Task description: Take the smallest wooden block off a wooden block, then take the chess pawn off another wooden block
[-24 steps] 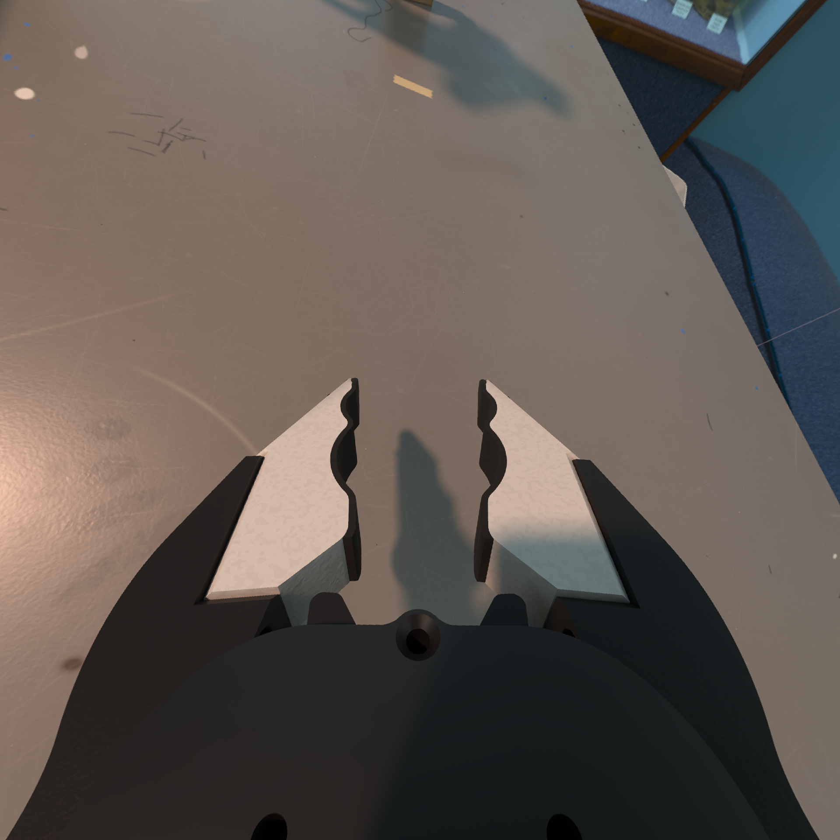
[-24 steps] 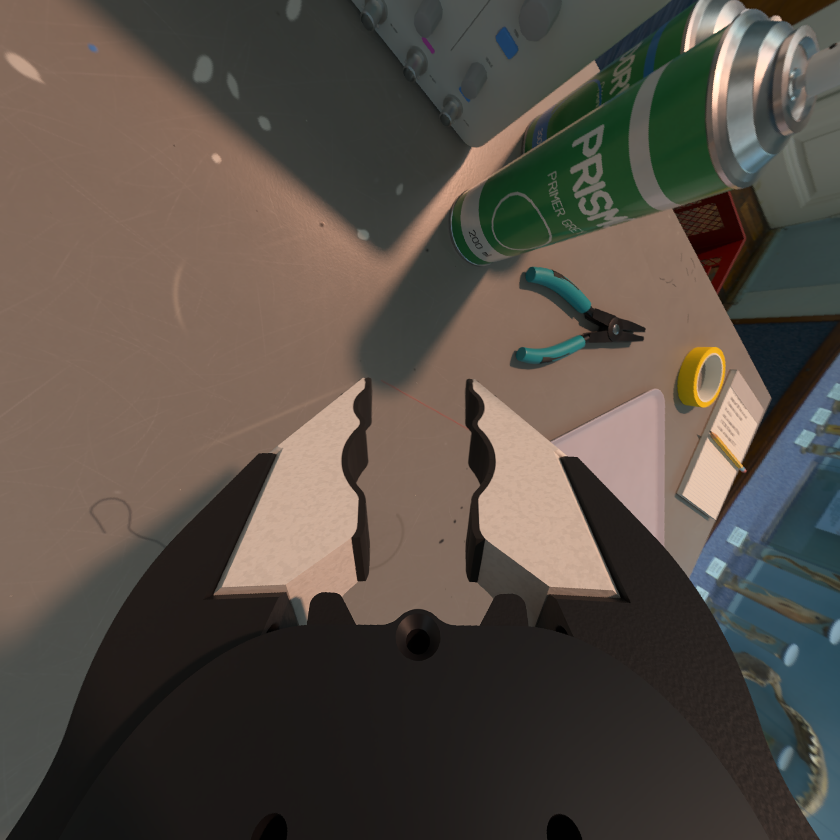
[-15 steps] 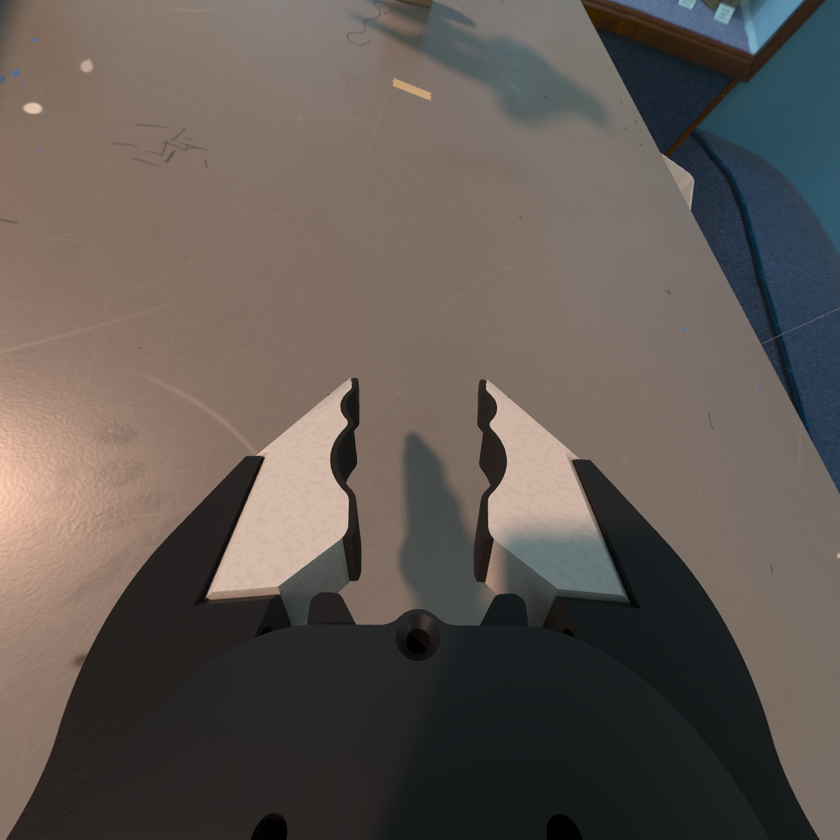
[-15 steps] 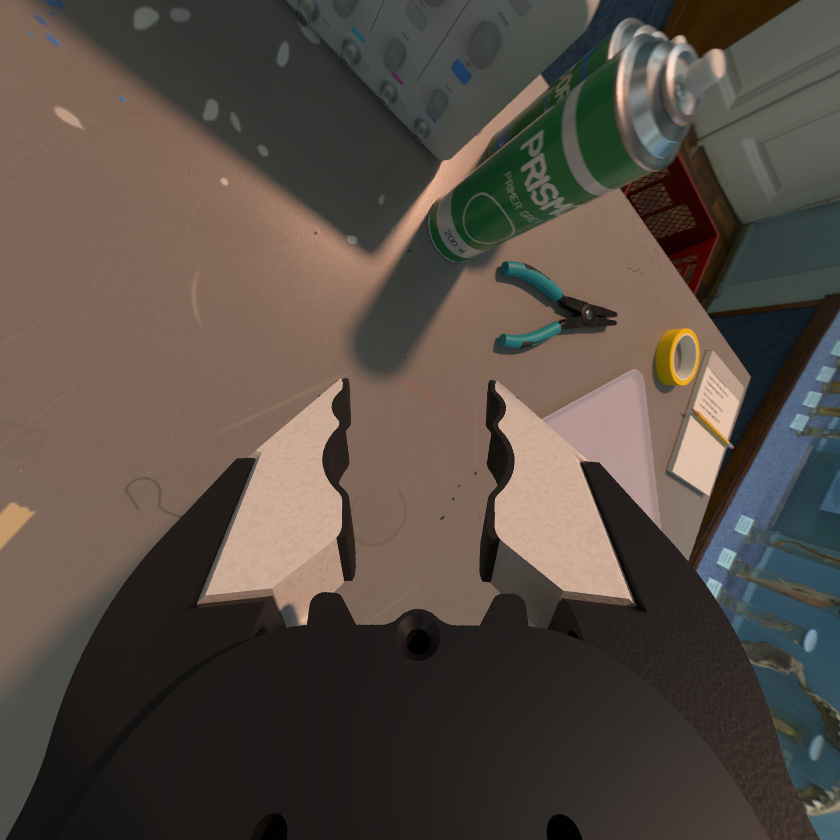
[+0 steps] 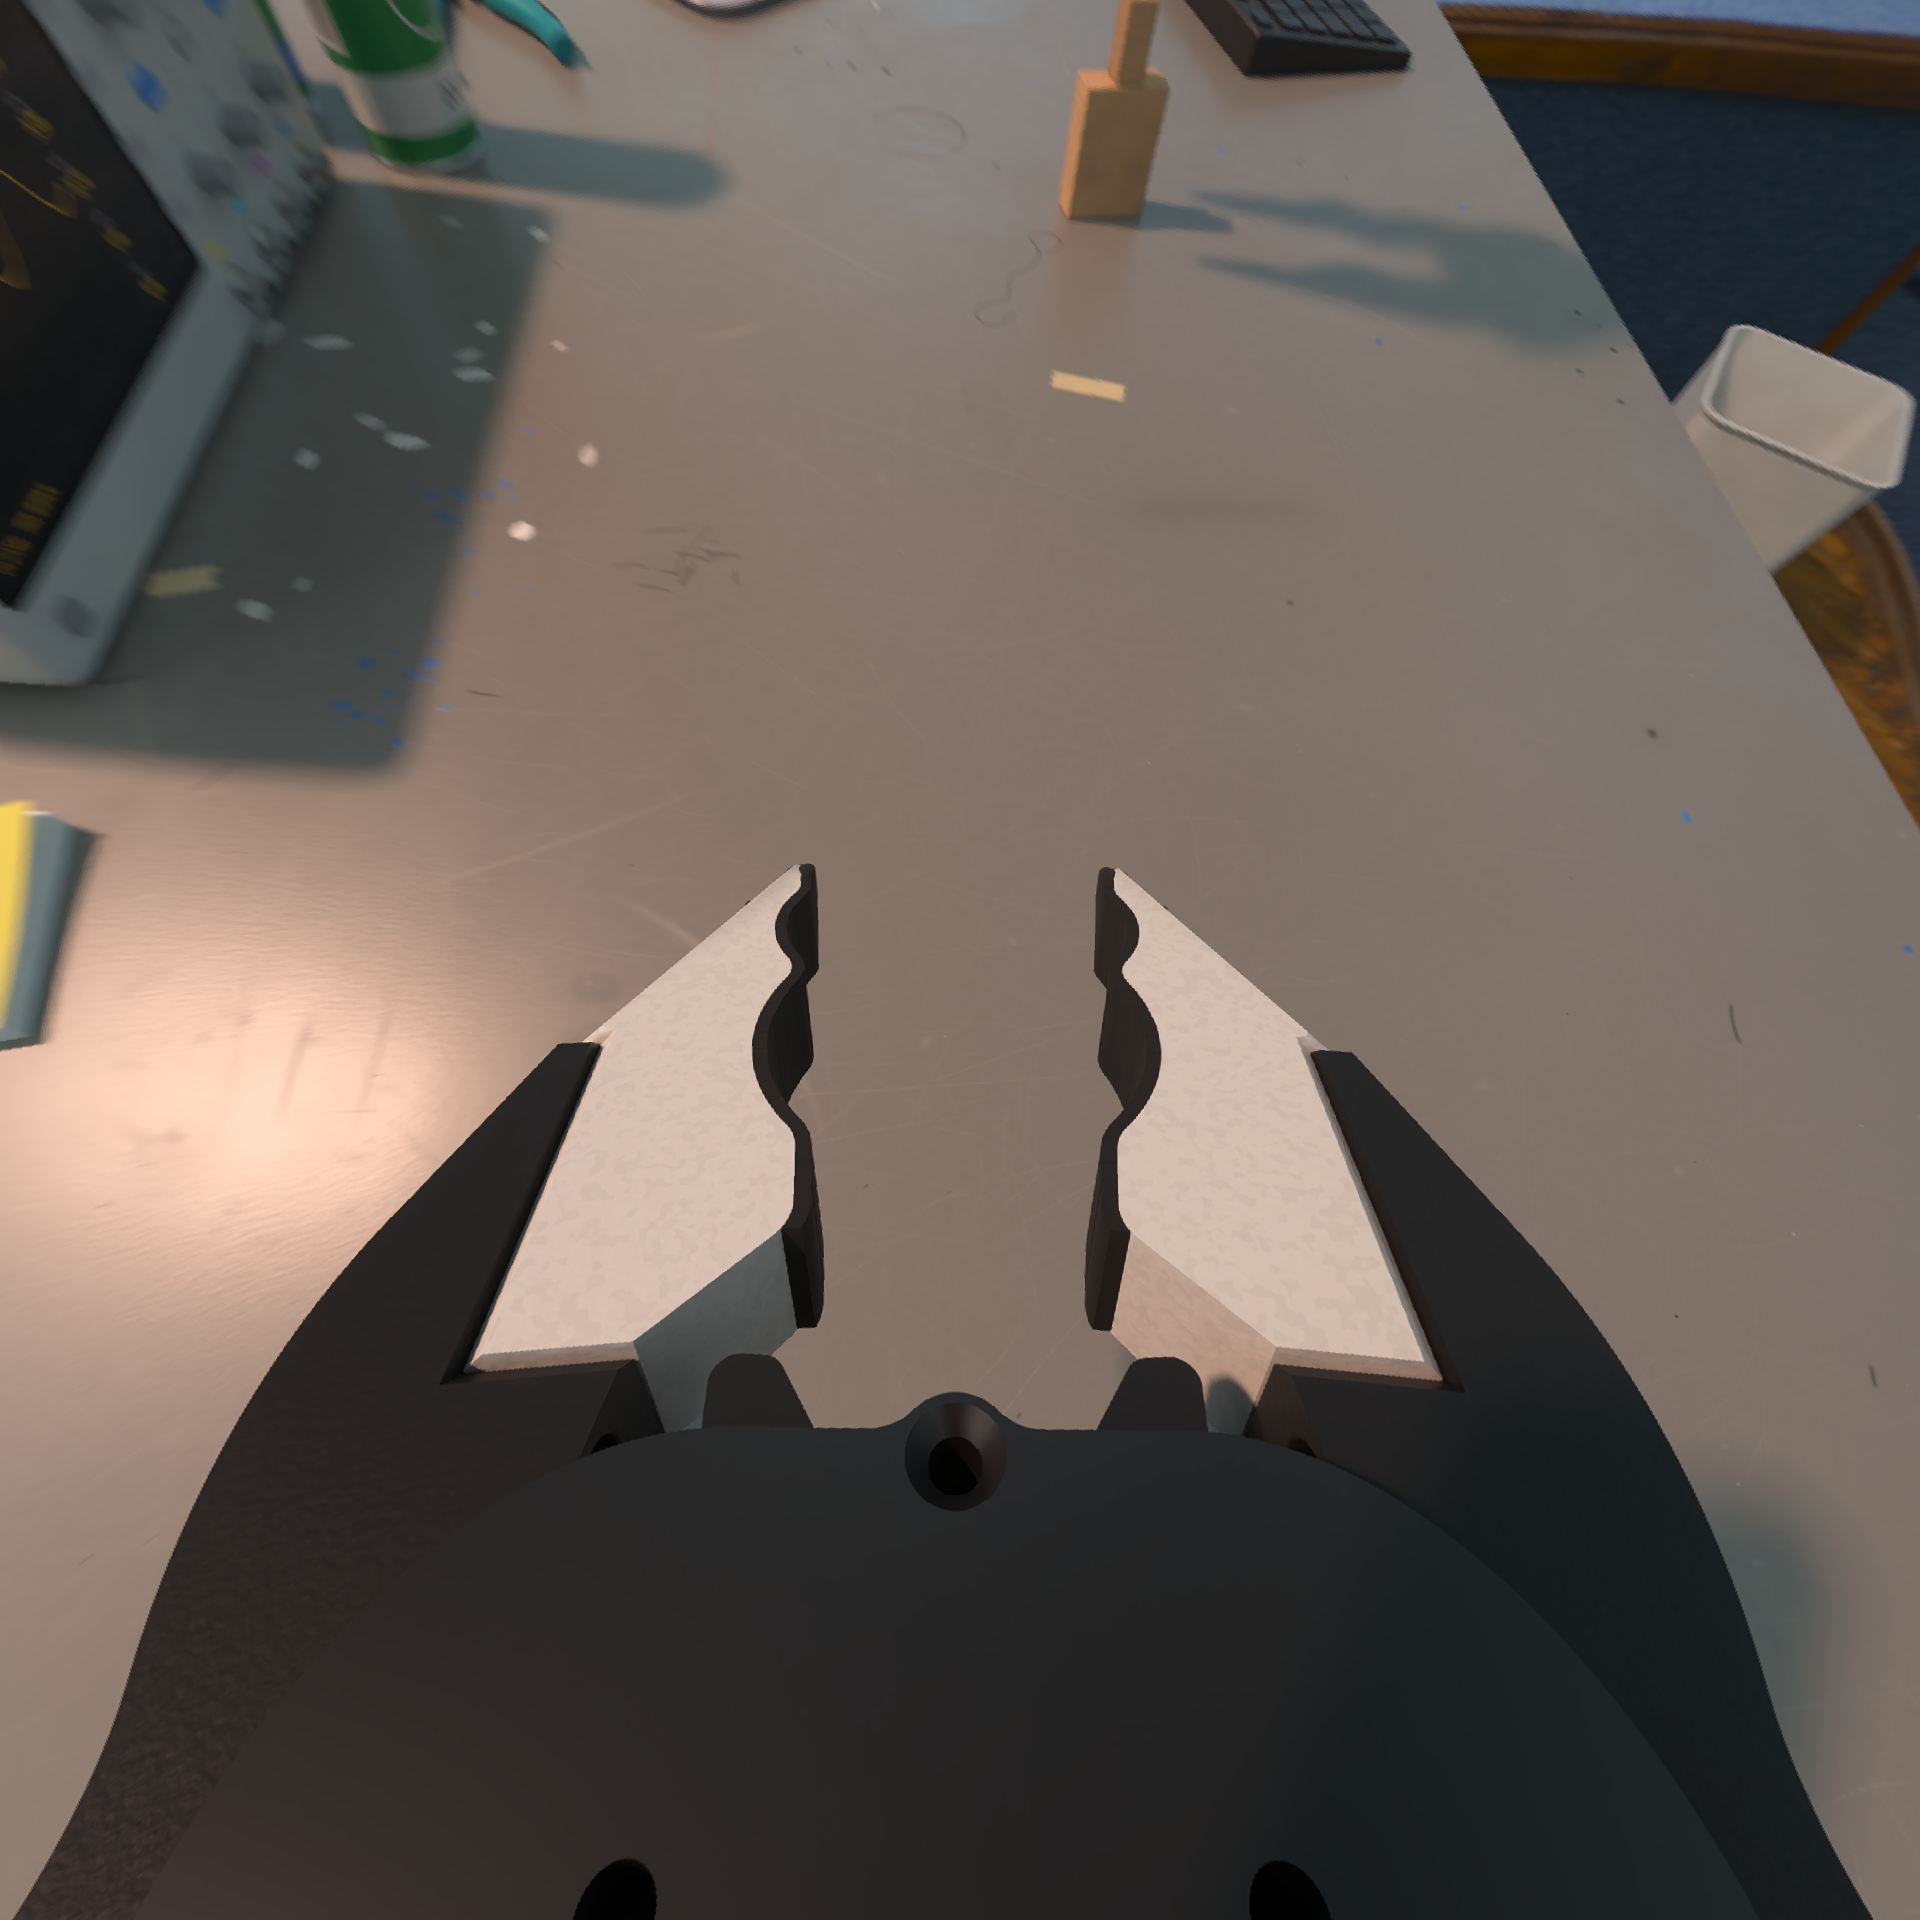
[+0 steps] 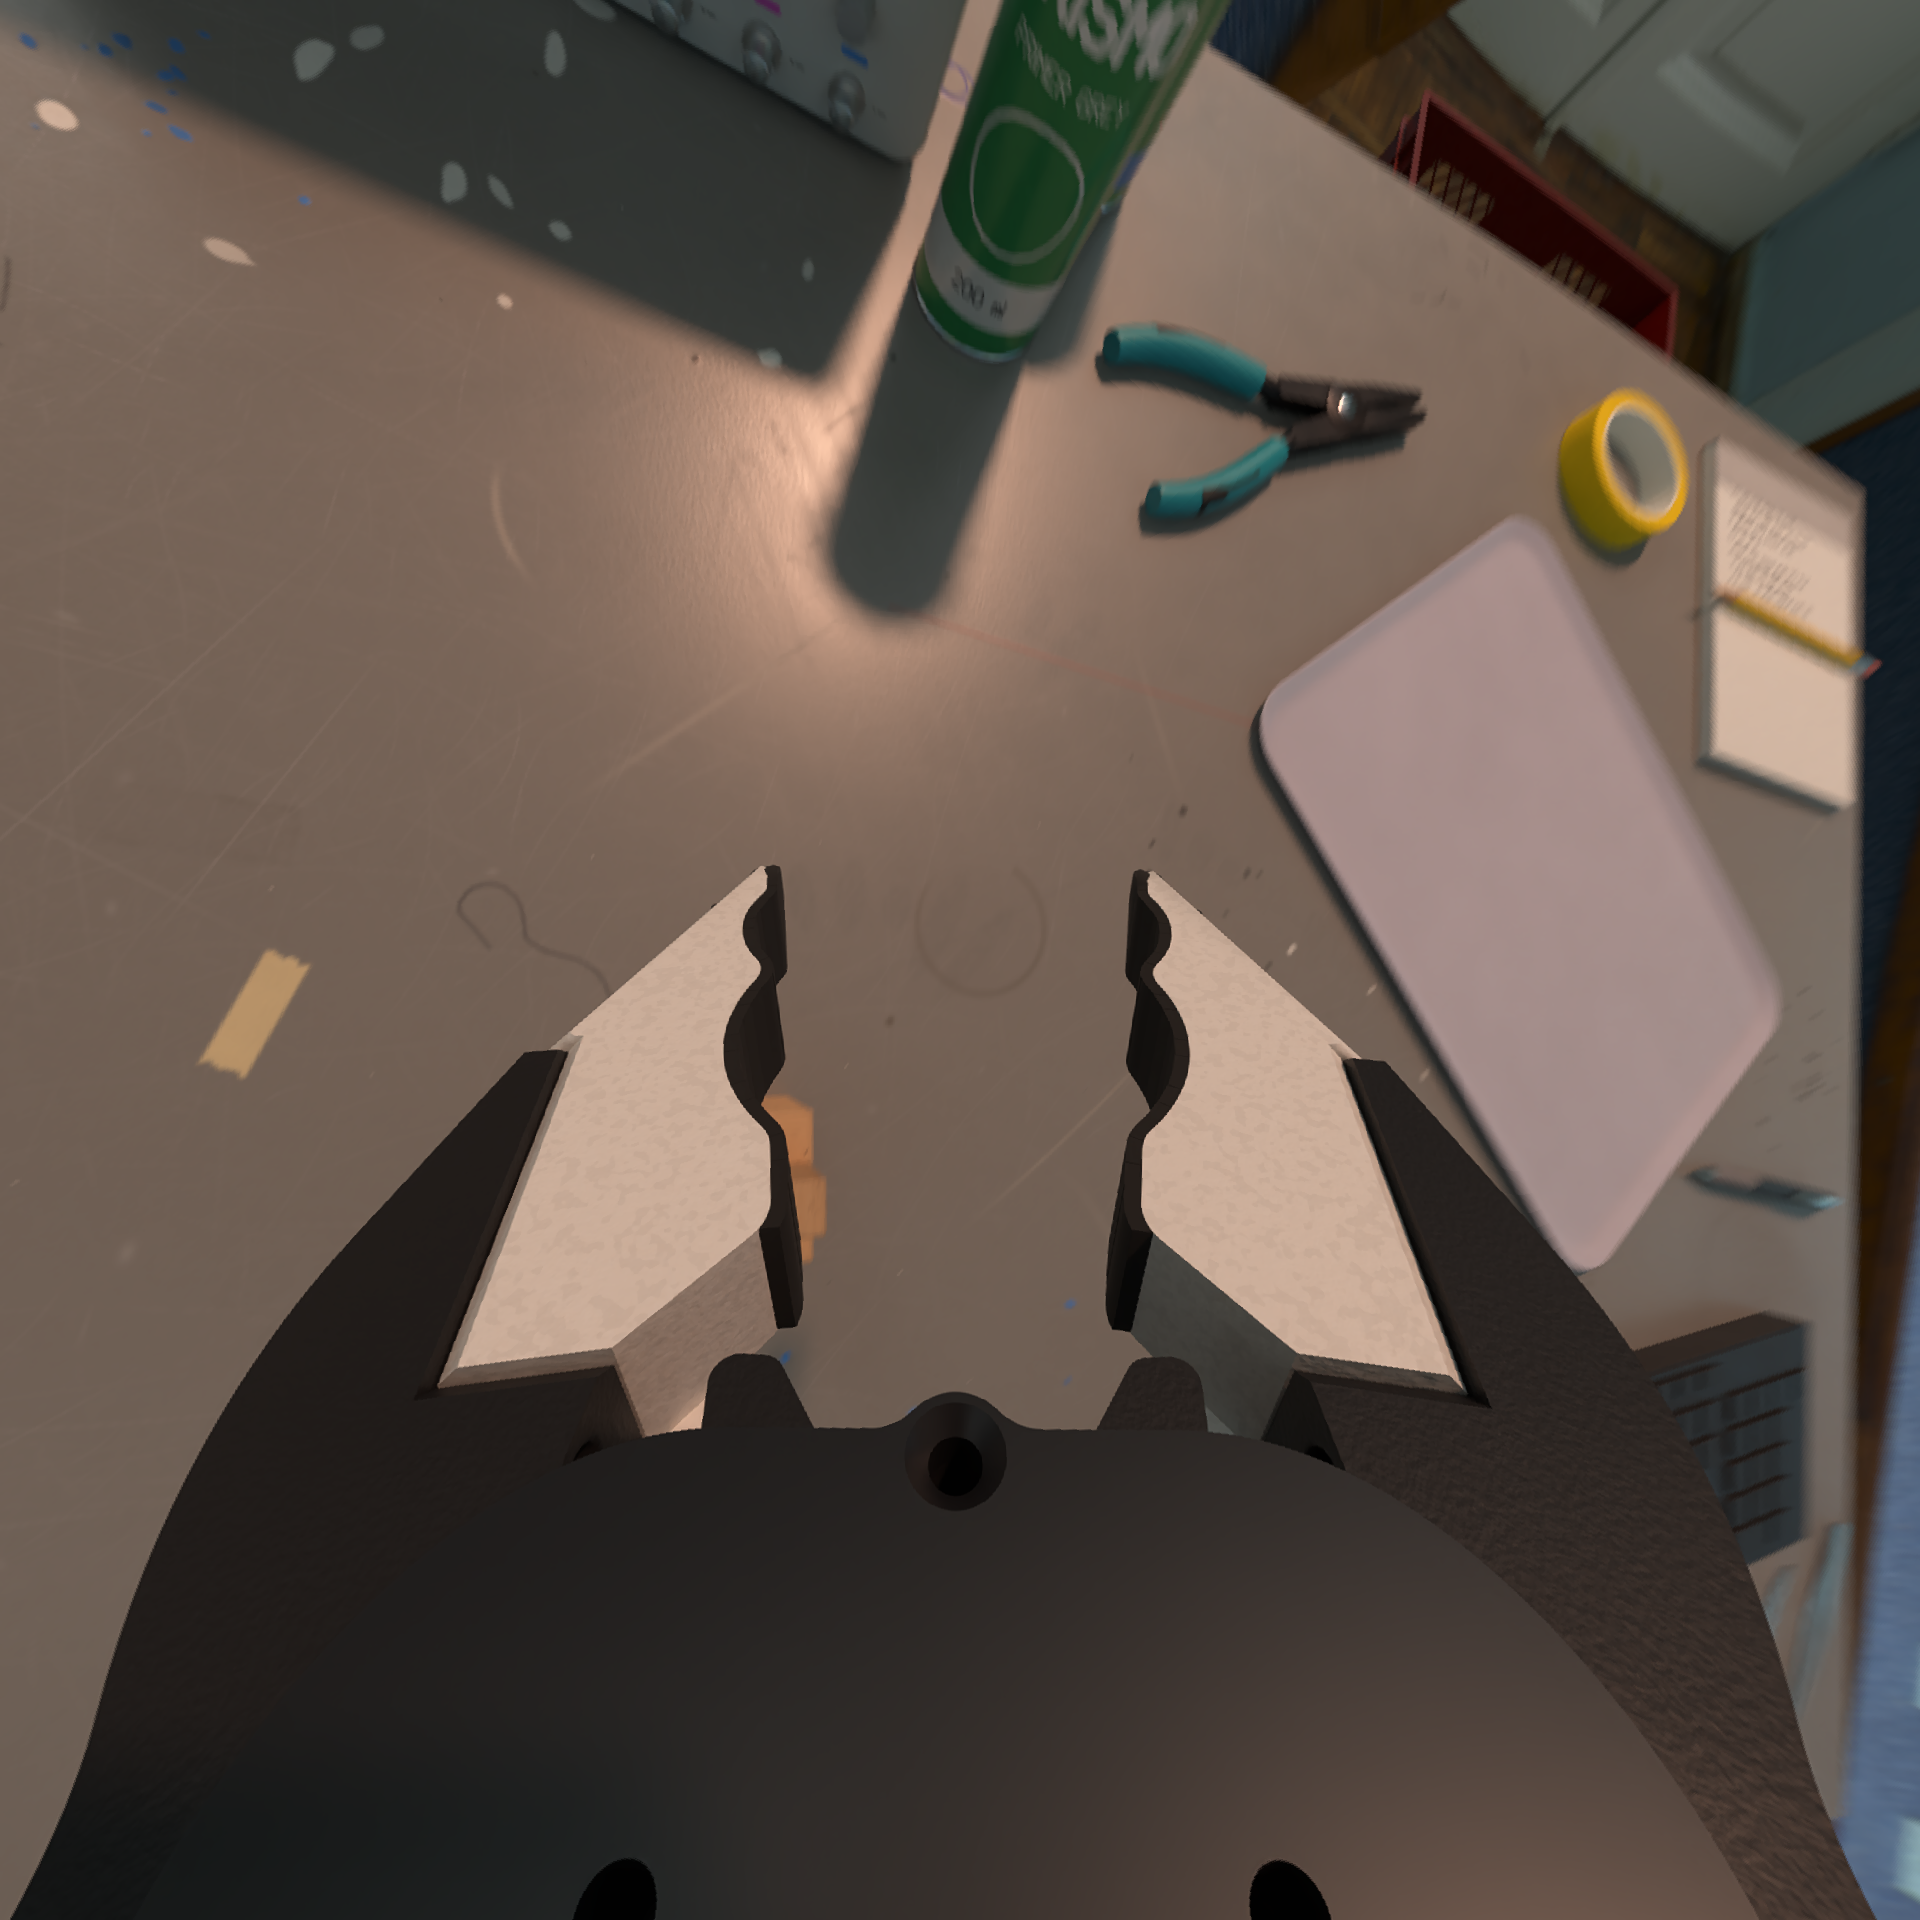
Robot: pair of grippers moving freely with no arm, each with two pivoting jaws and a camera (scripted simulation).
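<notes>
Wooden stack far up the grey table (image 5: pixel 935 644) in the left wrist view: a small narrow wooden block (image 5: pixel 1135 40) upright on a taller wooden block (image 5: pixel 1112 145), just short of a dark keyboard (image 5: pixel 1299 31). Still stacked, so step one not yet done, by the look of it. No chess pawn visible in either view; second stack not found here.

Left gripper (image 5: pixel 956 894) parted to a middling gap, empty, pointed roughly toward the stack but well apart from it. Right gripper (image 6: pixel 956 894) spread somewhat wider, also empty, angled down over bare tabletop. A sliver of tan wood (image 6: pixel 800 1164) peeks out past the inner edge of its left finger, below and mostly hidden; cannot tell which block, nor whether anything sits on it.

Off to the sides: green spray can (image 6: pixel 1039 156), teal-handled pliers (image 6: pixel 1257 416), yellow tape roll (image 6: pixel 1621 468), pale tray (image 6: pixel 1517 873), notepad (image 6: pixel 1782 613).

Judged progress: nothing removed yet; both lifts remain, with an approach and grasp needed first.
</notes>
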